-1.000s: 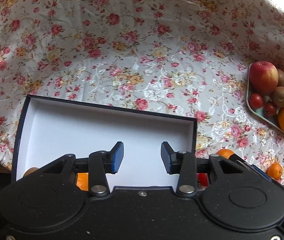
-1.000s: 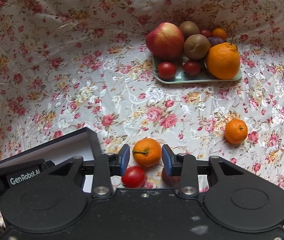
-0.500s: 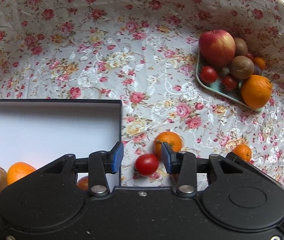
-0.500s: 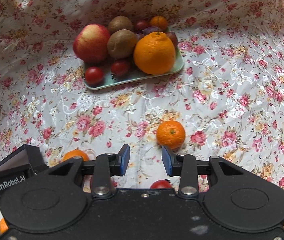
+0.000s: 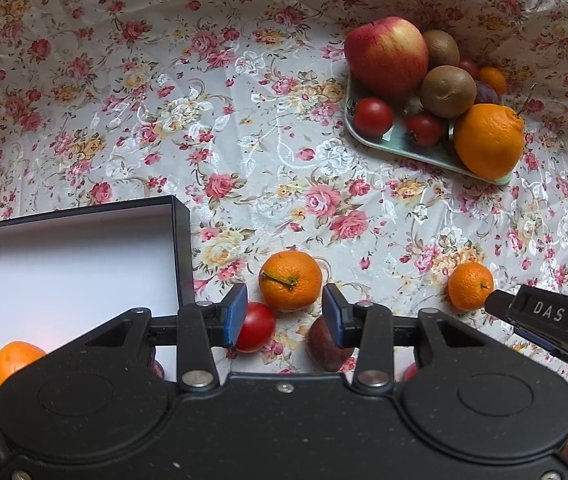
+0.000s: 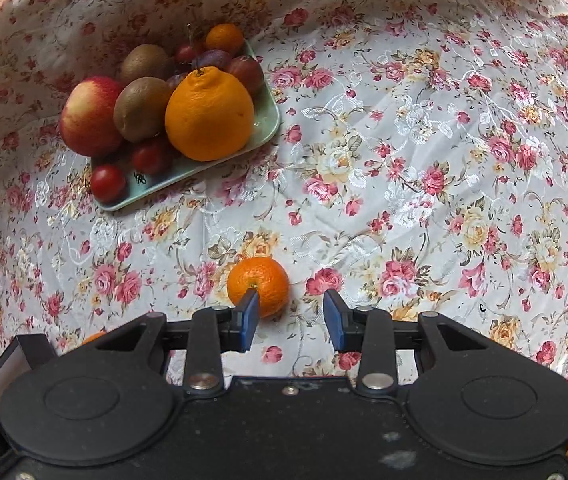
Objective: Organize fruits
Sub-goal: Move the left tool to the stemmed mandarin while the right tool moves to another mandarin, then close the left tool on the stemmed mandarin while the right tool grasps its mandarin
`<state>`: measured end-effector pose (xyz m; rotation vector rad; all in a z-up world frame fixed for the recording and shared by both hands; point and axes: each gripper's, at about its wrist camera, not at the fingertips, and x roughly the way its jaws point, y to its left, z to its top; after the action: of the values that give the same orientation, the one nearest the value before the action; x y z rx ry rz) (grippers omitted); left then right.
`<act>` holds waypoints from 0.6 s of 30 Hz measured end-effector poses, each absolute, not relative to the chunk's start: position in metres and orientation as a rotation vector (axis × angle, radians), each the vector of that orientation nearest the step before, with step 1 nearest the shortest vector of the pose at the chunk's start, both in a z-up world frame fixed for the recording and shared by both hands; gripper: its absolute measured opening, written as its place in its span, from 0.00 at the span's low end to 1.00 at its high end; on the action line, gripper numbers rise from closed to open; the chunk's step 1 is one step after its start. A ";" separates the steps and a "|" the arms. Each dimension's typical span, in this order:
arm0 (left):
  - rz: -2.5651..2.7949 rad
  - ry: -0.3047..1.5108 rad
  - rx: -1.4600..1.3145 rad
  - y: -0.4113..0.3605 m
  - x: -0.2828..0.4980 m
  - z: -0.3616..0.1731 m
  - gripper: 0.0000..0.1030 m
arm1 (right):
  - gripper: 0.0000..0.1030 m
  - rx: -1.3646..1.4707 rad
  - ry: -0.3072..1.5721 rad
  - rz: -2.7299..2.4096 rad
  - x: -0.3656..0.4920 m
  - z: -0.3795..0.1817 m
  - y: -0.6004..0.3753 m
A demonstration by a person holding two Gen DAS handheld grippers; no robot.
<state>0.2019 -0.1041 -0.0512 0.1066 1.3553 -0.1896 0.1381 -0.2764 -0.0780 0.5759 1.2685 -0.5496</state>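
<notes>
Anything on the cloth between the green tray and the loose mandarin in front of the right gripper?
Nothing. In the right wrist view, only bare floral cloth separates the green tray from the mandarin.

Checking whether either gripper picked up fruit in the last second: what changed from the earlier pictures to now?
Nothing was grasped. The left gripper swung right from the box to the stemmed mandarin; the right gripper swung right from it towards the other mandarin. Both stayed open; fruit and tray unmoved.
</notes>
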 end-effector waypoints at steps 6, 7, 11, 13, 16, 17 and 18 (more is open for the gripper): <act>-0.199 1.372 0.109 -0.106 0.206 -0.058 0.48 | 0.37 0.612 1.285 -0.550 0.145 -0.084 -0.280; -0.203 1.378 0.102 -0.106 0.208 -0.059 0.48 | 0.37 0.612 1.291 -0.550 0.145 -0.085 -0.280; -0.205 1.380 0.114 -0.110 0.211 -0.062 0.48 | 0.37 0.614 1.298 -0.548 0.150 -0.088 -0.278; -0.209 1.383 0.119 -0.110 0.212 -0.064 0.48 | 0.37 0.615 1.296 -0.546 0.153 -0.089 -0.278; -0.219 1.403 0.103 -0.109 0.216 -0.069 0.48 | 0.37 0.619 1.303 -0.547 0.158 -0.092 -0.278; -0.219 1.413 0.095 -0.108 0.217 -0.071 0.48 | 0.37 0.621 1.307 -0.547 0.159 -0.094 -0.278; -0.219 1.420 0.092 -0.108 0.218 -0.073 0.48 | 0.38 0.623 1.310 -0.545 0.161 -0.096 -0.278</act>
<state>0.2182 -0.1076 -0.0731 0.0918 1.4203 -0.2189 0.1609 -0.2780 -0.0957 0.6234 1.3095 -0.5453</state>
